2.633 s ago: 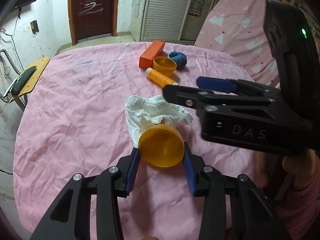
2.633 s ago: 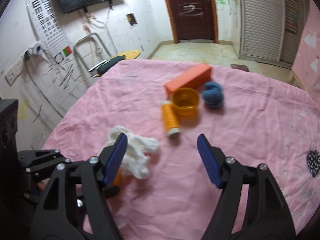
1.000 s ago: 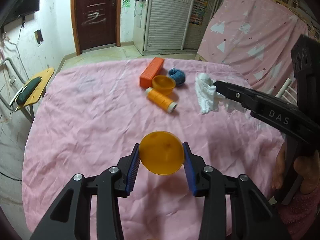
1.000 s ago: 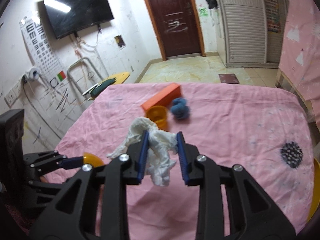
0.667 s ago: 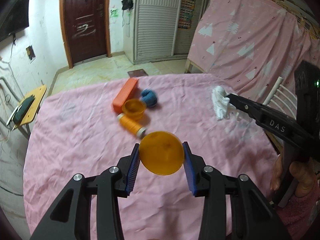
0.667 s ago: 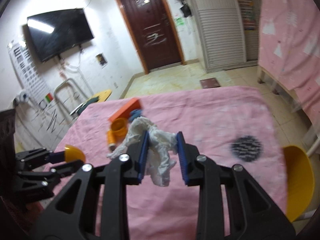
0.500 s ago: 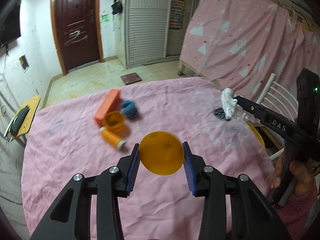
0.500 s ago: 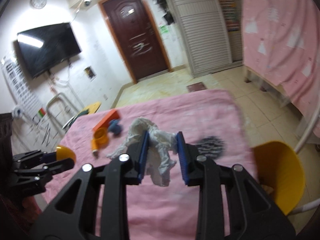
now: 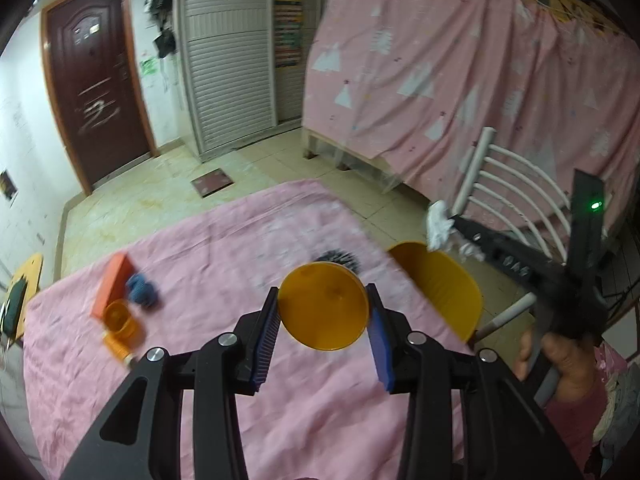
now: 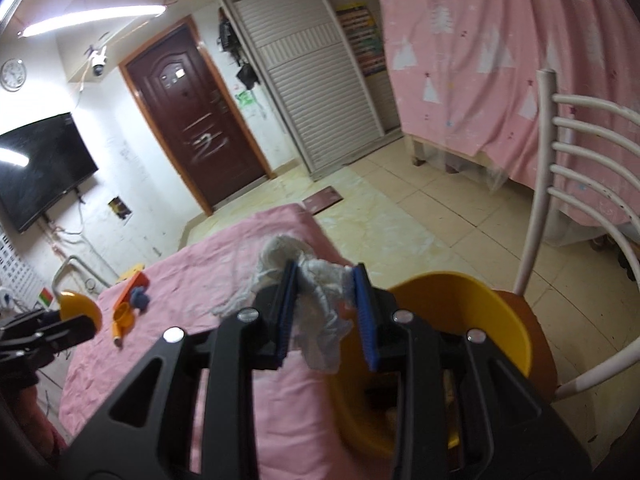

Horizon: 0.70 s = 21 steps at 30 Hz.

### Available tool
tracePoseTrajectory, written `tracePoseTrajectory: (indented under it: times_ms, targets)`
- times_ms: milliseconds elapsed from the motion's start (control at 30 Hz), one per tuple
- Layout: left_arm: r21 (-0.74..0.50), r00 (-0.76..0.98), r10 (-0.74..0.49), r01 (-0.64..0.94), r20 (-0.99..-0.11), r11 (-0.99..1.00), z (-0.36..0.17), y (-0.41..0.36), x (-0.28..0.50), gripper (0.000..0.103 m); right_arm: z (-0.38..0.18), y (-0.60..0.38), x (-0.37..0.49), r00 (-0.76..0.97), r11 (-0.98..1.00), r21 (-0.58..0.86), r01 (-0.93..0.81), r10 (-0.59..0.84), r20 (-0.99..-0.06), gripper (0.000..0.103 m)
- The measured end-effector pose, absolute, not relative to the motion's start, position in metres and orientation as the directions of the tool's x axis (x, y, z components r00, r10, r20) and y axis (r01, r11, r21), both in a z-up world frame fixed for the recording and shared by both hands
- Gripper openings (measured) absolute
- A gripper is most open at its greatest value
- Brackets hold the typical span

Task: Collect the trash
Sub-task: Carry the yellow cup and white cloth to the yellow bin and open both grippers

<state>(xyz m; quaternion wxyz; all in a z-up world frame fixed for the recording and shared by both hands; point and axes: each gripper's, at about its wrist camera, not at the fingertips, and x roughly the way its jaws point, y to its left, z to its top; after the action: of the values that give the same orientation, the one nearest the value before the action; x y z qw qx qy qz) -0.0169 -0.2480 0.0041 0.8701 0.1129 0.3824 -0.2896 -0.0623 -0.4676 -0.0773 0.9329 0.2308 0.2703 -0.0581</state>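
Note:
My left gripper (image 9: 323, 326) is shut on an orange plastic cup (image 9: 322, 305) and holds it above the pink table (image 9: 200, 264). My right gripper (image 10: 323, 312) is shut on a crumpled white tissue (image 10: 316, 300), held over the near rim of a yellow bin (image 10: 472, 308) past the table's right edge. In the left wrist view the tissue (image 9: 438, 224) hangs above the yellow bin (image 9: 440, 284). The left gripper and its cup (image 10: 78, 306) show at the far left of the right wrist view.
An orange box (image 9: 114, 282), a blue yarn ball (image 9: 142, 290), a small orange bowl (image 9: 118, 316) and an orange thread spool (image 9: 118, 346) lie at the table's left. A white chair (image 10: 560, 184) stands behind the bin. A dark patch (image 9: 336, 258) marks the cloth.
My right gripper closed on the tissue, lifted it off the table and carried it right, over the yellow bin. My left gripper rose and turned right with the cup.

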Motion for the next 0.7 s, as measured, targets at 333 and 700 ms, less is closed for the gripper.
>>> tracePoseTrajectory:
  times_ms: [333, 700]
  targets:
    - [-0.09, 0.443, -0.479, 0.656, -0.758, 0.75, 0.0, -0.332, -0.001, 0.034, -0.102, -0.515, -0.075, 0.843, 0.812, 0.5, 0.301, 0.018, -0.537, 0.042]
    - [-0.147, 0.329, -0.49, 0.692, -0.807, 0.707, -0.028, -0.409, 0.019, 0.035, -0.107, -0.555, -0.104, 0.876, 0.739, 0.585, 0.335, -0.015, -0.482, 0.049]
